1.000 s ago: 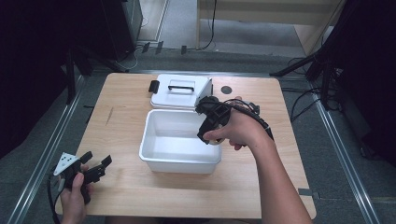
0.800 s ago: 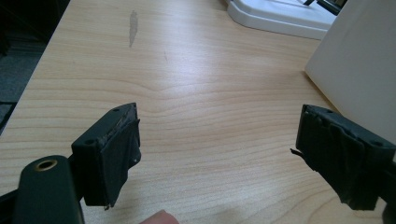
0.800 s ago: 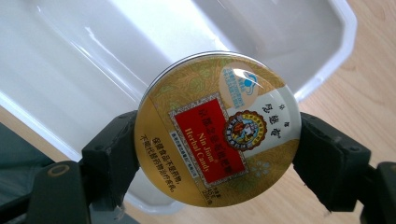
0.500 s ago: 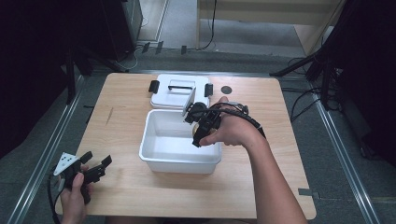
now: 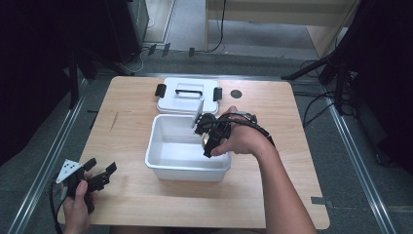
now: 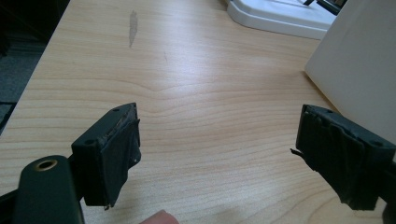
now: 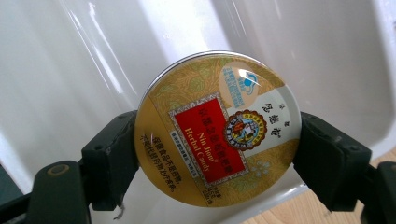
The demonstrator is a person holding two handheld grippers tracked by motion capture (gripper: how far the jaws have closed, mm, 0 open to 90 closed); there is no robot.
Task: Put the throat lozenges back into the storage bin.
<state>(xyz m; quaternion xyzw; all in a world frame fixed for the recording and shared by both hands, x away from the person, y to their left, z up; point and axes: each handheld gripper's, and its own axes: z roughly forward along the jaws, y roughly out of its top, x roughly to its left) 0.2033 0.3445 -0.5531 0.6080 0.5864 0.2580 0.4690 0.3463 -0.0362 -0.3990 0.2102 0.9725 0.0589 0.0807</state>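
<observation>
Though tongs-clamped point(image 7: 217, 154), round golden tin point(image 7: 217, 126).

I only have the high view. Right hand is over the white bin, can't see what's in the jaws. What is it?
Observer: A round gold candy tin with a red label, clamped by its rim in the right gripper.
Operator: Is it down on the bin floor yet?
Observer: Can't tell contact; the right gripper view shows the white bin wall and floor behind the tin.
Operator: Left side doing anything?
Observer: No. The left gripper has its jaws wide apart with nothing between them, just above the table.
</observation>
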